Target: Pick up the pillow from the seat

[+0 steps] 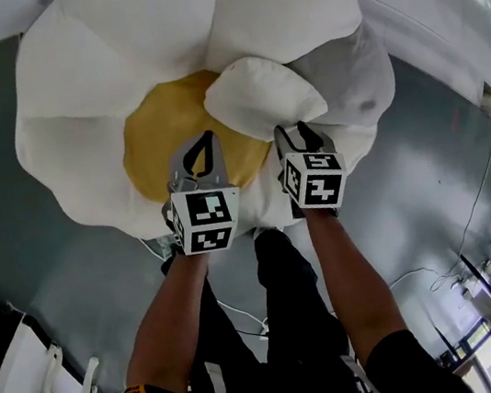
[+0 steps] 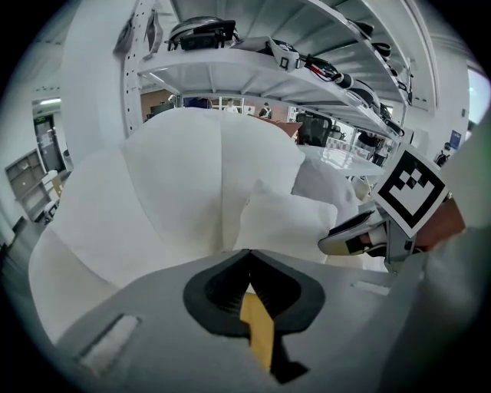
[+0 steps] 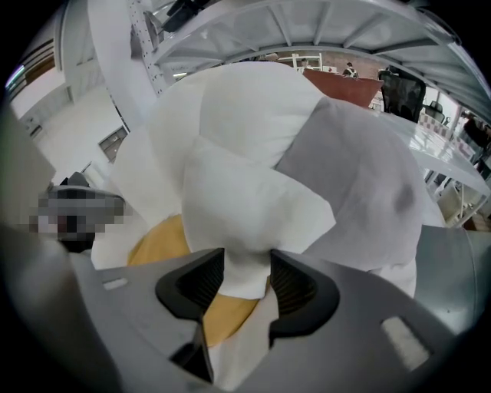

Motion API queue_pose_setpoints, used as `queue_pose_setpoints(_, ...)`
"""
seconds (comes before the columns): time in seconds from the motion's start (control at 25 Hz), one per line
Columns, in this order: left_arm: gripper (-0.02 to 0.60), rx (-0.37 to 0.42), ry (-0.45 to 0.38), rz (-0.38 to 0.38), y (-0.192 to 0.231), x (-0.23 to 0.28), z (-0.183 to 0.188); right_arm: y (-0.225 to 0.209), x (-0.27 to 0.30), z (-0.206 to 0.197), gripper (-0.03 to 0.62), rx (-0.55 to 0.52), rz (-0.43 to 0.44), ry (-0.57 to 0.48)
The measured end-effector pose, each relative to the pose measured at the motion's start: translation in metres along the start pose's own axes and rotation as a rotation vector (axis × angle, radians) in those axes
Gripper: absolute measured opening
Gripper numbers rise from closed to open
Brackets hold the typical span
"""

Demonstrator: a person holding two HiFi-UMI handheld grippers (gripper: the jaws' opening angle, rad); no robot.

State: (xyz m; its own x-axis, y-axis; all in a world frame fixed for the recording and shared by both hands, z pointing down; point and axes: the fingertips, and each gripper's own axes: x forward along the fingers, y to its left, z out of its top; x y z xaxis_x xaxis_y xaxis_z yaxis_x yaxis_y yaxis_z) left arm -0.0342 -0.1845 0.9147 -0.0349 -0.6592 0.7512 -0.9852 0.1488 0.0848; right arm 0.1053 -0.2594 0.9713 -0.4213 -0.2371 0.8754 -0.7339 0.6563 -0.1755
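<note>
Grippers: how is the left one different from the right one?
The left gripper has its jaws together; the right gripper has them apart. The left gripper is over the yellow middle, empty; the right gripper has a corner of the white pillow between its jaws. Both point down at the seat.

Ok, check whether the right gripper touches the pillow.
Cannot tell. Right gripper view: the pillow corner fills the open jaws of the right gripper, yet the tips may only overlap it.

The left arm [image 1: 168, 330] and right arm [image 1: 354, 285] reach out side by side, the left gripper [image 1: 208, 143] tilted down with jaws together, the right gripper [image 1: 296, 133] tilted down with jaws spread wide.
</note>
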Motion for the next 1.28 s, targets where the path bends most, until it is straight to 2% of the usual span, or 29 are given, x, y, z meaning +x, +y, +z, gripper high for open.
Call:
queue_pose_setpoints(0.12,0.003,0.003,-0.004,0.001,0.003,0.001,-0.001,0.001,0.004,0.002,0.171,-0.005,-0.009,-0.004)
queue_pose_setpoints(0.56,0.003,0.007,-0.012,-0.011,0.002,-0.001,0.007,0.005,0.006,0.005,0.04,-0.032,-0.035,0.005)
queue_pose_setpoints(0.88,0.003,-0.017,0.001,-0.052,-0.001,-0.034,0.024,0.024,-0.029,0.023,0.029,-0.039,-0.024,0.001)
queue_pose_setpoints(1.28,0.003,-0.028,-0.042,-0.068,0.003,-0.104,0.081,0.047,-0.111,0.053,0.028,-0.014,-0.058,-0.038)
